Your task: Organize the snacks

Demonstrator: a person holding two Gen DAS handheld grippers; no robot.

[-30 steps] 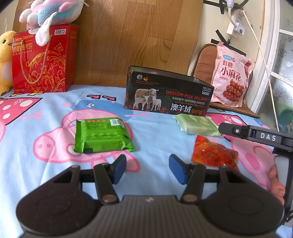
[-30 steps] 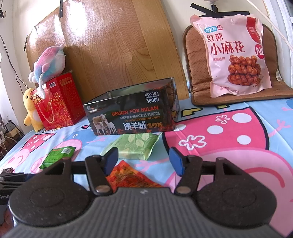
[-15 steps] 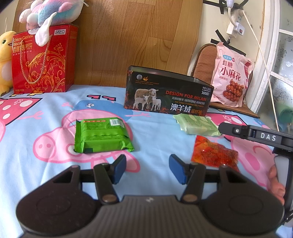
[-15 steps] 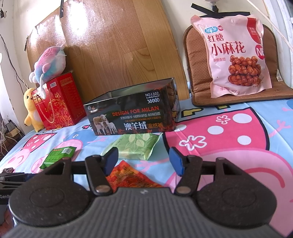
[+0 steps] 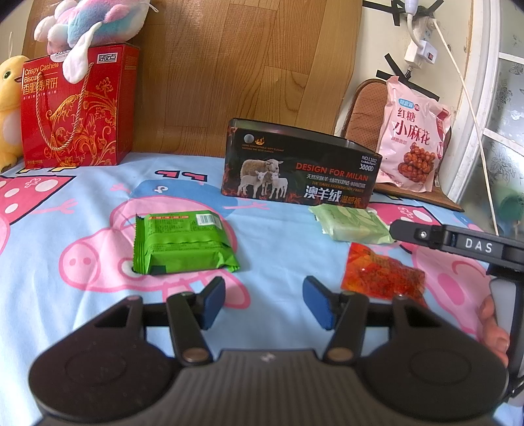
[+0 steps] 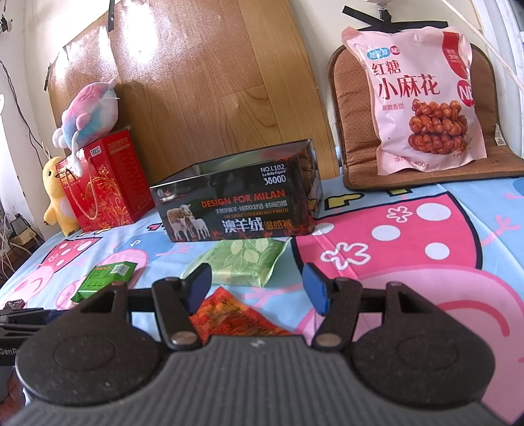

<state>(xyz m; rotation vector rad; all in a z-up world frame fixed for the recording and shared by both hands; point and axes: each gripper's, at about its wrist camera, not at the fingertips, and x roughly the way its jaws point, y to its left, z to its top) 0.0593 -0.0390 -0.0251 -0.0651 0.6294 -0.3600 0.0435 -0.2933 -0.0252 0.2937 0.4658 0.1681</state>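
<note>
both grippers hang open and empty over the bed, with the snacks spread out ahead of them.

the left gripper (image 5: 263, 303) has its blue pads apart with only cartoon-pig sheet (image 5: 65, 295) between them, and the bright green packet (image 5: 183, 242) lies flat just beyond its left finger. the right gripper (image 6: 258, 288) is also parted and grips nothing; the orange-red packet (image 6: 229, 311) lies on the sheet under its fingers, and the pale green leaf-print packet (image 6: 242, 260) sits just past it, close to the front of the open black tin (image 6: 235, 206). a big pink snack bag (image 6: 422, 98) leans on a brown cushion (image 6: 347, 131) to the right, well apart. a red gift box (image 5: 78, 108) with a plush toy (image 5: 91, 19) on top stands far left.
</note>
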